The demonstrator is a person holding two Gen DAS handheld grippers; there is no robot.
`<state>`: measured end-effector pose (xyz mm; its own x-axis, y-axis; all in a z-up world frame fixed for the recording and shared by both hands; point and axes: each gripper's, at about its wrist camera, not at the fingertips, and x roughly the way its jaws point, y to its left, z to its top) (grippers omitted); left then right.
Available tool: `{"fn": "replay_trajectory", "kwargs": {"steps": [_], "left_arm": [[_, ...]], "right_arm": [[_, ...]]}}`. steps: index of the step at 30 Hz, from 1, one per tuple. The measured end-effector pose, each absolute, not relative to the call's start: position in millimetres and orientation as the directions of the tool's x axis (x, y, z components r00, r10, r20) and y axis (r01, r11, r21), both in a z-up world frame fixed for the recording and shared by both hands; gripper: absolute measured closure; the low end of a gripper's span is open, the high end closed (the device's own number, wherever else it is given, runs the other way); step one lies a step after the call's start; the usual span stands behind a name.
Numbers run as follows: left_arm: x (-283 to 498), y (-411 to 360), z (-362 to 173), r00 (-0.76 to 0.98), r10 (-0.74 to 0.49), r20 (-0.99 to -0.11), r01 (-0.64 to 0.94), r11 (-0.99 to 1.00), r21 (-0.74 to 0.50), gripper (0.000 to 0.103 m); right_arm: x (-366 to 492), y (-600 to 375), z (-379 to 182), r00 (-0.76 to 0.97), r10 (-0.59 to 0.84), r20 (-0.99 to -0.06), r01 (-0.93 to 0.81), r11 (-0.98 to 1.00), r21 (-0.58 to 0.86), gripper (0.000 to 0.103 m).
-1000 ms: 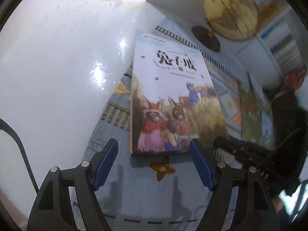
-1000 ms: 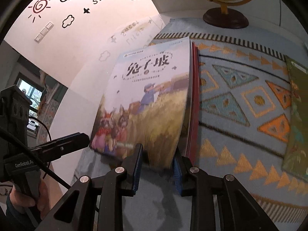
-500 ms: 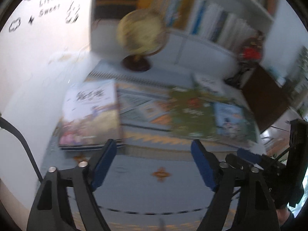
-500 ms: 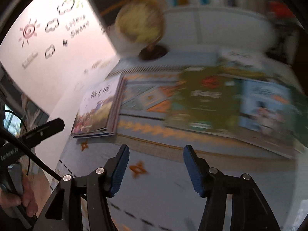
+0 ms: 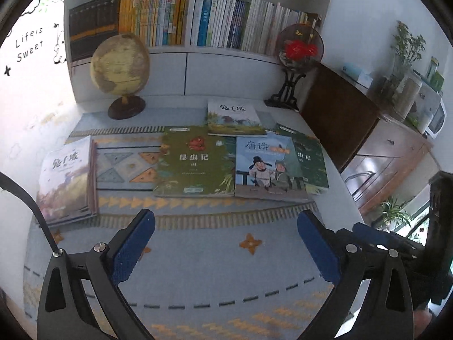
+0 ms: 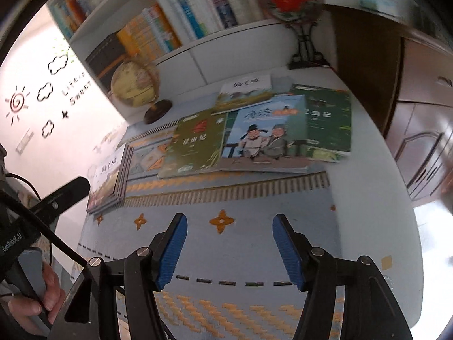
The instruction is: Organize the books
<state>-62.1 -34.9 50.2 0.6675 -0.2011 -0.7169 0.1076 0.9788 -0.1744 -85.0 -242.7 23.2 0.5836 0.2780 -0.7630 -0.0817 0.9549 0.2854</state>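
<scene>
Left wrist view: left gripper (image 5: 225, 250) hovering above the patterned table mat (image 5: 198, 269), jaws spread wide, having just been opening, nothing between the blue pads (image 5: 133, 248). Stack of books (image 5: 66, 180) squared up at the left end of the mat, rabbit-cover title on top, several spines showing along its right edge. Still loose, further right: olive-green insect book (image 5: 196, 163), flat; blue poetry book (image 5: 267, 165), just beside it and lying over part of a dark-green insect book (image 5: 310, 160); second rabbit-title book (image 5: 233, 119) behind, its near edge over the olive-green one. Globe (image 5: 120, 66) and round ornament on a stand (image 5: 298, 49) at the back of the table, filled bookshelf (image 5: 198, 17) above.

Right wrist view: right gripper (image 6: 229, 250) also clear of every book, jaws parted about halfway, having just been opening, nothing held. Same stack (image 6: 109, 180) at far left, near the tip of the left gripper (image 6: 66, 191). The four loose books well ahead of the pads, overlapping: olive-green (image 6: 195, 147), poetry (image 6: 266, 138), dark-green (image 6: 329, 121), rabbit-title (image 6: 245, 90). A hand (image 6: 42, 297) at lower left on the other gripper's handle.

Progress, as a judgement: stacking partly complete; four books left to collect. Likely next target: the olive-green book, nearest the stack.
</scene>
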Motion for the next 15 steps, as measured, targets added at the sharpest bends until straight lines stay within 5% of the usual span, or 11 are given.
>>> {"fn": "replay_trajectory", "kwargs": {"steps": [5, 9, 15], "left_arm": [[-6, -35, 49, 0.675, -0.249, -0.694, 0.151, 0.968, -0.200, 0.002], [60, -25, 40, 0.621, -0.411, -0.667, 0.225, 0.909, -0.351, 0.002], [158, -9, -2, 0.573, -0.348, -0.742, 0.164, 0.936, -0.312, 0.002]], "right_arm": [[-45, -246, 31, 0.612, 0.220, -0.759, -0.065, 0.971, 0.229, 0.042], [16, -244, 41, 0.625, 0.177, -0.761, -0.068, 0.983, 0.172, 0.042], [121, -244, 23, 0.580, 0.144, -0.802, -0.014, 0.986, 0.167, 0.042]]}}
